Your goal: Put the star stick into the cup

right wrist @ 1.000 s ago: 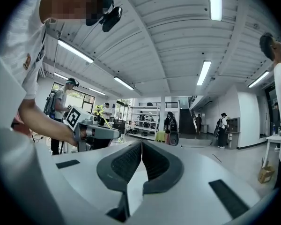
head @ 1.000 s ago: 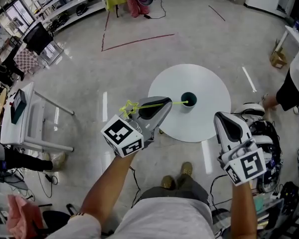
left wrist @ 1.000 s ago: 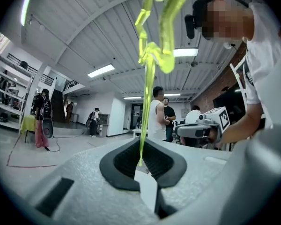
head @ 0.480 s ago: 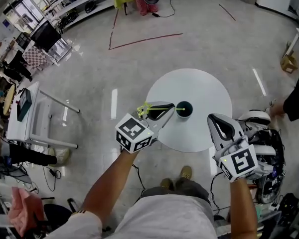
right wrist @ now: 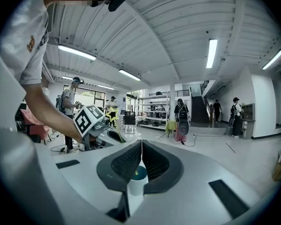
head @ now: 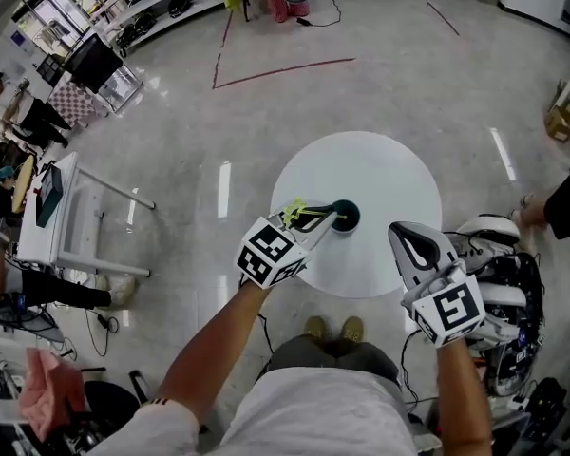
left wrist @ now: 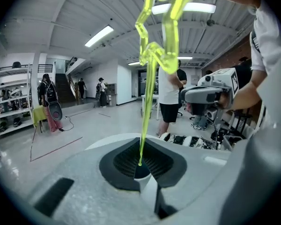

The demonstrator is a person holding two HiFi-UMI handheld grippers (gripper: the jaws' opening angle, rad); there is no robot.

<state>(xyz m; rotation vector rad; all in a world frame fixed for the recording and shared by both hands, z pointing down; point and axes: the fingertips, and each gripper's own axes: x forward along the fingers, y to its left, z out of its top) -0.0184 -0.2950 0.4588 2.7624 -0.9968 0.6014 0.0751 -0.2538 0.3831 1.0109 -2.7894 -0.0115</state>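
The yellow-green star stick point(head: 301, 216) is pinched in my left gripper point(head: 315, 224), which is shut on it. Its thin end reaches the mouth of the dark teal cup point(head: 344, 216) on the round white table point(head: 380, 169). In the left gripper view the star point(left wrist: 164, 22) stands high above the jaws, and the stick runs down between the pads to the cup point(left wrist: 141, 173) just beyond my left gripper point(left wrist: 140, 161). My right gripper point(head: 401, 233) hovers at the table's right front edge, shut and holding nothing. The right gripper view shows the cup point(right wrist: 138, 176) below my right gripper point(right wrist: 141, 146).
A wheeled machine with cables point(head: 499, 255) stands right of the table. A person's leg point(head: 562, 198) shows at the right edge. A white cart point(head: 52, 226) sits far left. Red tape lines point(head: 275, 69) mark the floor beyond the table.
My left gripper has carried the star stick right and forward to the cup; the stick's thin end now sits at the cup's mouth. The right gripper shifted slightly left.
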